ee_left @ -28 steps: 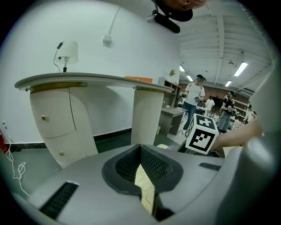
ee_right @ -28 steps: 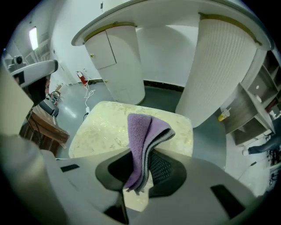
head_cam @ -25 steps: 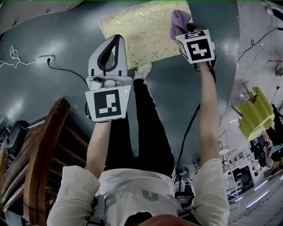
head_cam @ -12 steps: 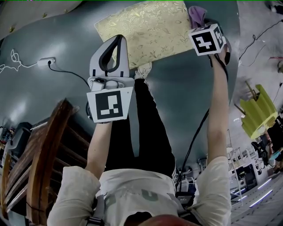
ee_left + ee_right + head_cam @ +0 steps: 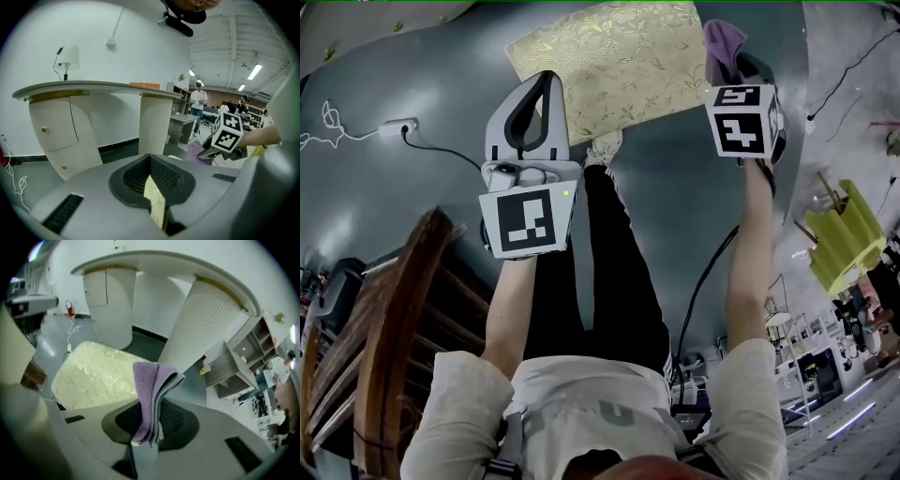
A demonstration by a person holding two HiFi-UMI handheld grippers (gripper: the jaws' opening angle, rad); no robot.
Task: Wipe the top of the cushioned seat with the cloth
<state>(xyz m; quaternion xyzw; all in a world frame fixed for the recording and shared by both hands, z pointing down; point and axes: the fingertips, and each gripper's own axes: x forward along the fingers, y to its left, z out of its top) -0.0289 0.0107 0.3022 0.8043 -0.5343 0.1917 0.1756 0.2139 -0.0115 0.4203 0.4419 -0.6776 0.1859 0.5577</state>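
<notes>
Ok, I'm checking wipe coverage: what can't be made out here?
Whether the cloth touches the seat: head view, the right gripper and the cloth itself cover the contact.
Dust or streaks on the seat: too fine in every view.
Seat's near edge: head view, partly behind the left gripper.

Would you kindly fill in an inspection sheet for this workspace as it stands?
Surface: gold patterned cushioned seat, nothing lying on top.
Job's things: purple cloth, folded, at the seat's right edge.
Clutter: nothing seen.
Tools: left tool shut, empty; right tool shut on cloth.
Cables: white power strip with lead; black cable trailing at right.
Surroundings: wooden chair, white curved desk, yellow-green object.
</notes>
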